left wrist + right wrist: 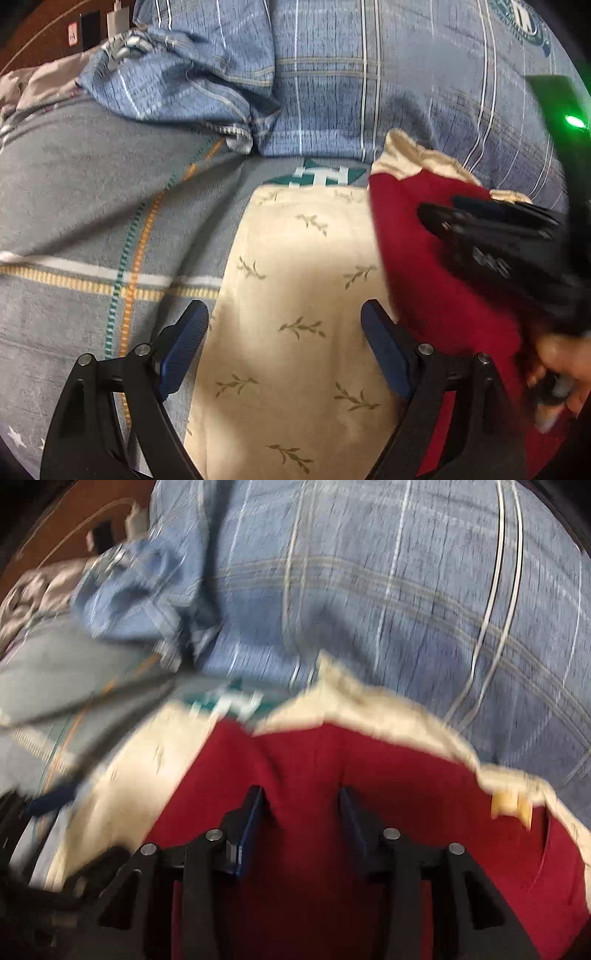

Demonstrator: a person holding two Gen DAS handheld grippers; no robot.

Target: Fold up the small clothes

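Observation:
A cream garment (pixel 295 295) printed with small green sprigs lies flat on the bed. Its right part is turned back and shows a dark red lining (pixel 413 258). My left gripper (pixel 283 308) hovers open over the cream cloth, one finger on each side of the folded strip and nothing between the pads. My right gripper (pixel 301 794) points down over the red lining (pixel 369 768), jaws apart, and I see no cloth pinched between them. From the left wrist it shows as a dark shape (pixel 441 208) above the red. A yellow tag (pixel 511 805) sits at the garment's cream edge (pixel 388 716).
A grey plaid sheet (pixel 74 203) covers the bed on the left. A bunched blue plaid duvet (pixel 369 74) lies just behind the garment. A wooden headboard with sockets and a plug (pixel 92 26) is at the far left. A hand (pixel 557 369) holds the right tool.

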